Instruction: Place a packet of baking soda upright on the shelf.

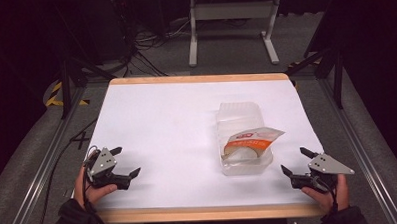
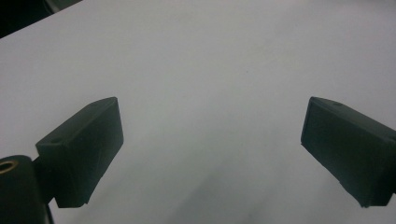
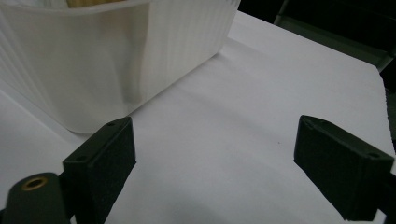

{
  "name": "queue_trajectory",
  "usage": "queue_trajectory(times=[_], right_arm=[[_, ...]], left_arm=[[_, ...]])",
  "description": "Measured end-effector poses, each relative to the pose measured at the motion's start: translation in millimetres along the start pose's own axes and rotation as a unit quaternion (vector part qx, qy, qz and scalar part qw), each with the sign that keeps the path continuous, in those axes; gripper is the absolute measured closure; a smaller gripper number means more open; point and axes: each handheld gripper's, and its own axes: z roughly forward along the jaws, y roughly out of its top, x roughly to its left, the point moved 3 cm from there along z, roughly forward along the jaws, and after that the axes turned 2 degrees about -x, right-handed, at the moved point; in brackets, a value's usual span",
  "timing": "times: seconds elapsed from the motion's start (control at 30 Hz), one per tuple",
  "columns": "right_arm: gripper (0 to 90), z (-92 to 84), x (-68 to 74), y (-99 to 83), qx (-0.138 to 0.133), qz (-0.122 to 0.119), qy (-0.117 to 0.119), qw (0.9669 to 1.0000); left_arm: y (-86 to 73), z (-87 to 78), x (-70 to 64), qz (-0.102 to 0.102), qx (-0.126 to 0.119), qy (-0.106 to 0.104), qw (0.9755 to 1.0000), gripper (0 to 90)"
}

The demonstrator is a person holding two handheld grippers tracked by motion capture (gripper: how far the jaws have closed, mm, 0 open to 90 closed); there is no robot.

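A clear plastic box (image 1: 242, 140) stands right of the table's centre, with a white and orange food packet (image 1: 250, 141) resting inside it. My left gripper (image 1: 125, 161) rests open near the front left corner, over bare white table (image 2: 210, 84), nothing between its jaws. My right gripper (image 1: 296, 160) is open near the front right corner, just right of the box. In the right gripper view the ribbed wall of the box (image 3: 107, 60) rises close ahead on the left, beyond the gripper (image 3: 215, 158), whose jaws stand wide apart.
The white tabletop (image 1: 162, 128) has a wooden rim at front and back. Metal rails run along both sides. Behind the table are a white stand (image 1: 231, 21) and cables on the dark floor.
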Motion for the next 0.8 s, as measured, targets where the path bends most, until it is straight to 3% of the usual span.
queue_trajectory(times=[0.13, 0.27, 0.33, 0.57, 0.73, 0.8], right_arm=[[13.2, -0.7, -0.3, -0.1, 0.0, 0.001, -0.001, 1.0], [13.1, -1.4, -1.3, -0.5, -0.001, 0.002, -0.002, 1.0], [13.2, -1.4, -1.3, -0.4, -0.001, 0.001, -0.001, 1.0], [13.1, -1.7, -1.1, 0.5, -0.003, -0.002, -0.002, 1.0], [13.1, -3.5, -2.8, 0.0, -0.006, 0.004, -0.004, 1.0], [13.1, -3.9, -3.0, 0.1, -0.007, 0.004, -0.004, 1.0]], left_arm=[[-7.8, -9.3, 4.1, -0.015, -0.008, 0.007, 0.9998, 6.2], [-18.5, -22.9, 11.0, -0.046, -0.036, 0.015, 0.9982, 6.3], [-20.1, -25.4, 11.9, -0.051, -0.041, 0.015, 0.9977, 6.6], [-28.0, -35.4, 14.5, -0.087, -0.079, 0.003, 0.9931, 6.6], [-27.5, -35.0, 14.4, -0.091, -0.087, 0.003, 0.9921, 6.7], [-27.7, -34.0, 13.6, -0.086, -0.082, 0.003, 0.9929, 6.7]])
